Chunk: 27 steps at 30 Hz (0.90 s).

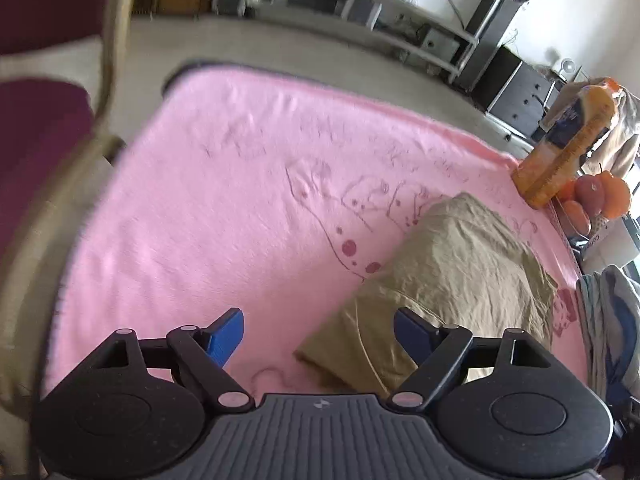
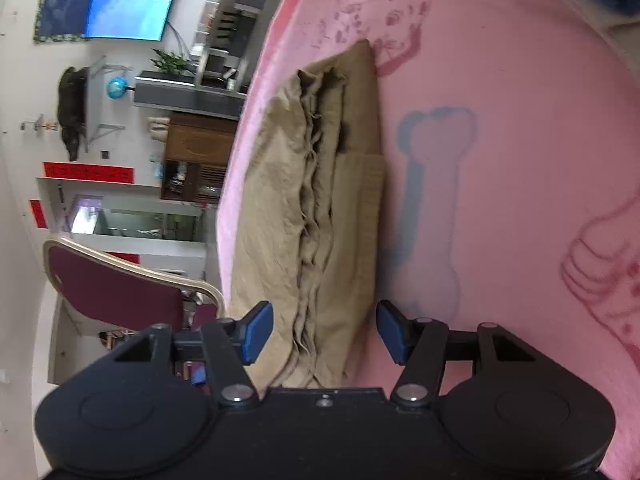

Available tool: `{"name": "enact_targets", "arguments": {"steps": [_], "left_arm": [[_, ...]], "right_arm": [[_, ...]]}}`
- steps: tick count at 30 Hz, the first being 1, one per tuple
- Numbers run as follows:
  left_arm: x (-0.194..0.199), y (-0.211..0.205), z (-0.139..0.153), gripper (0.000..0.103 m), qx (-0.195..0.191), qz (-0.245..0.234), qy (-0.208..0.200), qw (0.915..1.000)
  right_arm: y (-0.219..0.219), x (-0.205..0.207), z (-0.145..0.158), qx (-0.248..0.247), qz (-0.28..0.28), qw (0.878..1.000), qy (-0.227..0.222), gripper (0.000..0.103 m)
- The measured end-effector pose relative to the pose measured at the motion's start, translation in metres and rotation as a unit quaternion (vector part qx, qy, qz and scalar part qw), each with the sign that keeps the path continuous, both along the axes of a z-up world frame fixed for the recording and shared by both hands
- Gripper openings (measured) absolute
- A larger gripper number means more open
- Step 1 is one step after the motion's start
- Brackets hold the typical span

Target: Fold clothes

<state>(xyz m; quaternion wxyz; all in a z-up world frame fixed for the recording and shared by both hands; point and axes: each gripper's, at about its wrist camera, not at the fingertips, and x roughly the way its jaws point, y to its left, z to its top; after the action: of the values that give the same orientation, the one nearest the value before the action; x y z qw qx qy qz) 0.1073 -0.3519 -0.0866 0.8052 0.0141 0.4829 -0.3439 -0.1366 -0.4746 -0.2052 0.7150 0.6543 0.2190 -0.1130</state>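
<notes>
A khaki garment (image 1: pixel 460 264), folded into a thick bundle, lies on the right part of the pink blanket (image 1: pixel 200 200). My left gripper (image 1: pixel 318 336) hovers open over the bundle's near corner; its right finger is above the cloth and its left finger above bare blanket. In the right wrist view the picture is rolled sideways. There the same khaki garment (image 2: pixel 320 200) shows its stacked edges, running away from my right gripper (image 2: pixel 325 332). Its near end lies between the blue pads (image 2: pixel 256 332), which stand apart and do not clearly press on it.
An orange juice carton (image 1: pixel 568 140) and a bowl of fruit (image 1: pixel 596 196) stand at the blanket's far right corner. More cloth (image 1: pixel 612 320) hangs at the right edge. A maroon chair (image 1: pixel 40 140) stands close on the left, and the chair (image 2: pixel 112 292) shows beyond the table edge.
</notes>
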Motion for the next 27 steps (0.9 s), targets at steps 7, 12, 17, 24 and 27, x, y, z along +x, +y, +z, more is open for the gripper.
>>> {"name": "enact_targets", "arguments": {"steps": [7, 12, 17, 24, 27], "left_arm": [[0.020, -0.023, -0.027, 0.079, -0.053, -0.056, 0.073, 0.9943], [0.012, -0.030, -0.028, 0.081, -0.064, -0.076, 0.086, 0.9913], [-0.007, -0.032, -0.022, 0.078, -0.059, -0.073, 0.080, 0.9924], [-0.070, -0.036, 0.013, 0.074, -0.058, -0.125, 0.061, 0.9886], [-0.105, -0.036, 0.019, 0.074, -0.077, -0.158, 0.082, 0.9810]], "right_arm": [[0.001, 0.017, -0.005, -0.001, -0.006, 1.000, -0.029, 0.058], [0.003, 0.028, -0.002, -0.015, 0.000, 1.000, -0.023, 0.059], [0.015, 0.039, 0.008, -0.067, -0.017, 0.998, 0.013, 0.049], [0.003, 0.033, 0.048, -0.115, 0.014, 0.993, 0.032, 0.011], [-0.007, 0.014, 0.076, -0.125, 0.016, 0.992, 0.003, 0.011]]}}
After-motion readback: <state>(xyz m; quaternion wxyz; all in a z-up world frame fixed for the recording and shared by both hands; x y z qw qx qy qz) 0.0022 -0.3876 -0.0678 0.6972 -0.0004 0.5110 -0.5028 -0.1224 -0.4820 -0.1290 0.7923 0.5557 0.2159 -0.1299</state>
